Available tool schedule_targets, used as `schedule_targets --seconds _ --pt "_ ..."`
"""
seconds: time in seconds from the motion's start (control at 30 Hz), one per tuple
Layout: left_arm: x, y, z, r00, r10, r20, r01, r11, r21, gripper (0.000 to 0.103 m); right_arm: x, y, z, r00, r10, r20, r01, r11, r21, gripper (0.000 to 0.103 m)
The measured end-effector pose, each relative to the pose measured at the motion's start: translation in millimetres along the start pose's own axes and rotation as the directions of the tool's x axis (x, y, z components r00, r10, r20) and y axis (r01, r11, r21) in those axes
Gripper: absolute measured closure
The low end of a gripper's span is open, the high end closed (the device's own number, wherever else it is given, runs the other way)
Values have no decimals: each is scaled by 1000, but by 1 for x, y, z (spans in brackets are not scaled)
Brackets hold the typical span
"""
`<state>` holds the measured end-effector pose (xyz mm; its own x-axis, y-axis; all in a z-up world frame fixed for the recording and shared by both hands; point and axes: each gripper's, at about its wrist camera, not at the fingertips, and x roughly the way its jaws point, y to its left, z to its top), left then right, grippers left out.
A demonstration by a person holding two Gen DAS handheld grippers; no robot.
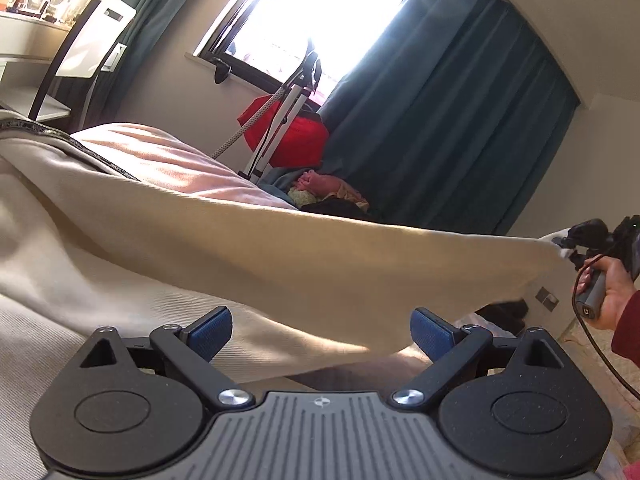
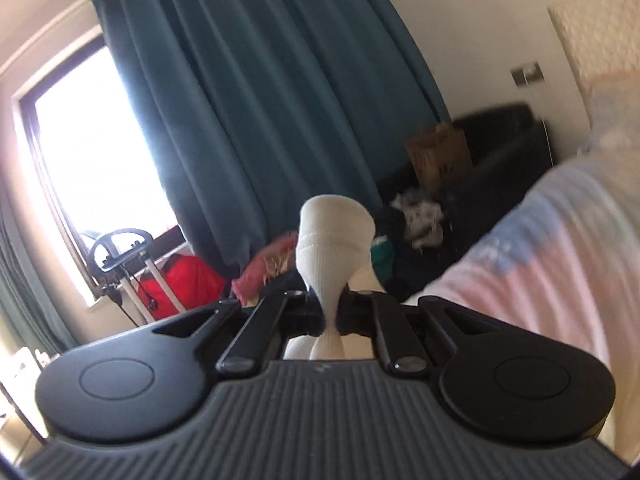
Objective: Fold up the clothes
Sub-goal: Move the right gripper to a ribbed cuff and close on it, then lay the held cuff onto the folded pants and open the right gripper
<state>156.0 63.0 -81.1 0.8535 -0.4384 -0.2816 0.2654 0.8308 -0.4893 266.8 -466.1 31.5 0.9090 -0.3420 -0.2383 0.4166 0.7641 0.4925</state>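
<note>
Cream garment (image 1: pixel 280 248) stretched in air over the bed (image 1: pixel 48 344), one end raised to the right | right claw (image 2: pixel 330 304) pressed together, pinching its white ribbed cuff (image 2: pixel 334 236) | left claw (image 1: pixel 322 332) spread, blue pads (image 1: pixel 210 334) empty, just below the garment's hanging edge | teal curtain (image 2: pixel 260 100) behind

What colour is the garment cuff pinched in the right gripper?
White, ribbed knit cuff, clamped in the right gripper; clearest in the right wrist view.
</note>
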Motion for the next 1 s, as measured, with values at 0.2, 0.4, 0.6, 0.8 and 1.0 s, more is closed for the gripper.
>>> schedule_targets --seconds 0.2,0.4,0.6,0.8,1.0 --pt "-9 -13 -1 1000 -10 5 10 999 49 6 -19 -120 -56 966 -197 -166 216 971 104 95" --pt "-11 -18 -2 1000 6 6 -6 997 77 6 -32 -208 -122 900 -293 -322 359 918 168 95" --pt "-6 -20 2 1000 23 -8 -22 996 92 6 -21 -171 -73 930 -265 -253 305 943 134 95" --pt "-9 -32 0 992 113 -50 -102 978 184 6 -18 -162 -59 952 -265 -154 266 964 -13 95" --pt "-27 -44 -13 983 160 -86 -131 953 272 6 -14 -223 -113 906 -343 -249 345 938 -36 90"
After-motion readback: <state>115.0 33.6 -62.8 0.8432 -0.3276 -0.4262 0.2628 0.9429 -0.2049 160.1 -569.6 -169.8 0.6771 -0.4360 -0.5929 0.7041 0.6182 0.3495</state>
